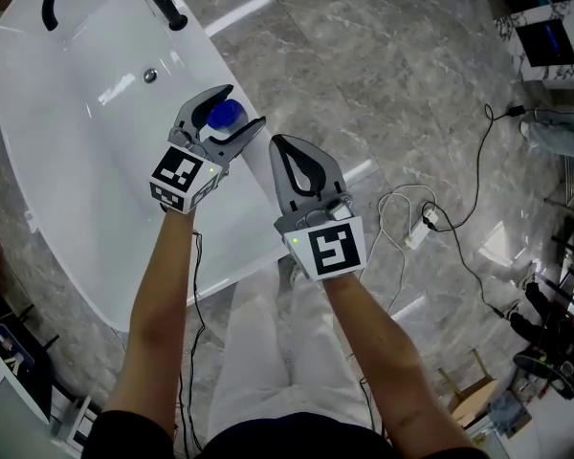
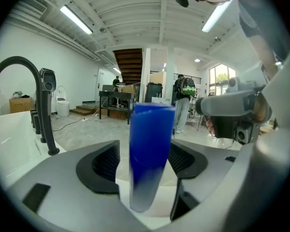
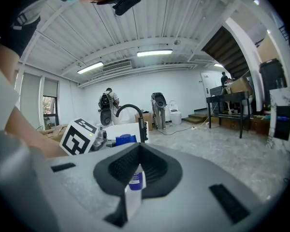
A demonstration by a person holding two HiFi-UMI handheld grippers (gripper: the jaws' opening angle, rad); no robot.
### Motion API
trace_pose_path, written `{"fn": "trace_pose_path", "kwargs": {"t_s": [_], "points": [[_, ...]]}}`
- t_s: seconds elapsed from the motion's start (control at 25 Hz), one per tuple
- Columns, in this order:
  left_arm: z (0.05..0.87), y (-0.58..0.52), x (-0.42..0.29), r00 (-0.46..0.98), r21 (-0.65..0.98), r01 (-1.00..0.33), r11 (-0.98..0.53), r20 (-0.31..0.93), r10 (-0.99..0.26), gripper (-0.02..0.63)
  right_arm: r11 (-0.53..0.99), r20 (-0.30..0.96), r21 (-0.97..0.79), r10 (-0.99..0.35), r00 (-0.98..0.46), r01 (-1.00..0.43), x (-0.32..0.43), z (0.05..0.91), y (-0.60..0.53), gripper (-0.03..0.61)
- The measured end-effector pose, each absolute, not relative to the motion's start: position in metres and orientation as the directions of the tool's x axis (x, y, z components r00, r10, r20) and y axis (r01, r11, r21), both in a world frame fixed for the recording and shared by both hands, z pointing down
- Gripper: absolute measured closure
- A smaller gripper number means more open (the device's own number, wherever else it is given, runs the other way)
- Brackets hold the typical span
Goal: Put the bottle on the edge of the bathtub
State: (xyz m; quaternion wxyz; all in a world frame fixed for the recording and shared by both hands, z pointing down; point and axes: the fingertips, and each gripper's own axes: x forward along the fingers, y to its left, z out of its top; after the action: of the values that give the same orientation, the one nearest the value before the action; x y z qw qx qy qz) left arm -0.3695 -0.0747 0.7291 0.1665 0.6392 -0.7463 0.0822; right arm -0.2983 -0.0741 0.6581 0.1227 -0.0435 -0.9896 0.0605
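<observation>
A blue bottle (image 2: 150,149) stands upright on the white bathtub's rim (image 1: 252,191) between the left gripper's (image 1: 247,106) spread jaws, while the right gripper's (image 1: 282,144) jaws are pressed together alongside.

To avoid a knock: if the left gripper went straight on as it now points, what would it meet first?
The blue bottle. It stands between the open jaws of the left gripper, directly in its line, and the pads seem not to touch it.

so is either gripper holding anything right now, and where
Nothing is gripped. The blue bottle stands between the left gripper's open jaws, pads clear of its sides. The right gripper is shut and looks empty.
</observation>
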Motion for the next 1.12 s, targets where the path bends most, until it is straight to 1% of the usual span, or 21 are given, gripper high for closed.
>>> {"fn": "trace_pose_path", "kwargs": {"t_s": [0.28, 0.52, 0.56, 0.6, 0.64, 0.68, 0.76, 0.8, 0.84, 0.96, 1.12], "points": [[0.695, -0.067, -0.368, -0.116, 0.056, -0.989, 0.139, 0.303, -0.946, 0.308, 0.991, 0.227, -0.114, 0.095, -0.969, 0.070, -0.296, 0.646, -0.073, 0.578], [0.645, -0.057, -0.364, -0.137, 0.010, -0.990, 0.144, 0.254, -0.958, 0.310, 0.992, 0.196, -0.098, 0.095, -0.976, 0.077, -0.292, 0.618, -0.068, 0.578], [0.634, -0.055, -0.361, -0.146, 0.000, -0.989, 0.150, 0.239, -0.960, 0.323, 0.993, 0.190, -0.094, 0.092, -0.977, 0.075, -0.290, 0.612, -0.068, 0.578], [0.622, -0.054, -0.360, -0.157, -0.006, -0.987, 0.159, 0.221, -0.963, 0.352, 0.993, 0.183, -0.088, 0.088, -0.979, 0.073, -0.287, 0.606, -0.070, 0.578], [0.610, -0.052, -0.358, -0.168, -0.014, -0.986, 0.169, 0.202, -0.965, 0.390, 0.994, 0.176, -0.080, 0.084, -0.981, 0.071, -0.285, 0.599, -0.072, 0.578], [0.597, -0.051, -0.357, -0.179, -0.025, -0.984, 0.177, 0.185, -0.966, 0.451, 0.995, 0.169, -0.071, 0.079, -0.982, 0.068, -0.283, 0.592, -0.074, 0.578], [0.573, -0.047, -0.354, -0.198, -0.050, -0.980, 0.193, 0.156, -0.968, 0.540, 0.997, 0.154, -0.057, 0.066, -0.986, 0.058, -0.279, 0.578, -0.076, 0.578], [0.562, -0.045, -0.351, -0.203, -0.057, -0.979, 0.196, 0.146, -0.968, 0.574, 0.997, 0.148, -0.052, 0.058, -0.987, 0.051, -0.275, 0.570, -0.078, 0.578], [0.551, -0.044, -0.345, -0.201, -0.060, -0.979, 0.194, 0.142, -0.969, 0.595, 0.998, 0.143, -0.046, 0.049, -0.988, 0.043, -0.271, 0.562, -0.080, 0.578], [0.517, -0.051, -0.324, -0.185, -0.079, -0.981, 0.176, 0.137, -0.973, 0.609, 1.000, 0.130, -0.015, 0.018, -0.991, 0.016, -0.253, 0.531, -0.091, 0.578], [0.454, -0.080, -0.291, -0.165, -0.100, -0.982, 0.159, 0.058, -0.985, 0.611, 0.998, 0.075, 0.014, -0.068, -0.995, -0.067, -0.217, 0.475, -0.127, 0.578]]}}
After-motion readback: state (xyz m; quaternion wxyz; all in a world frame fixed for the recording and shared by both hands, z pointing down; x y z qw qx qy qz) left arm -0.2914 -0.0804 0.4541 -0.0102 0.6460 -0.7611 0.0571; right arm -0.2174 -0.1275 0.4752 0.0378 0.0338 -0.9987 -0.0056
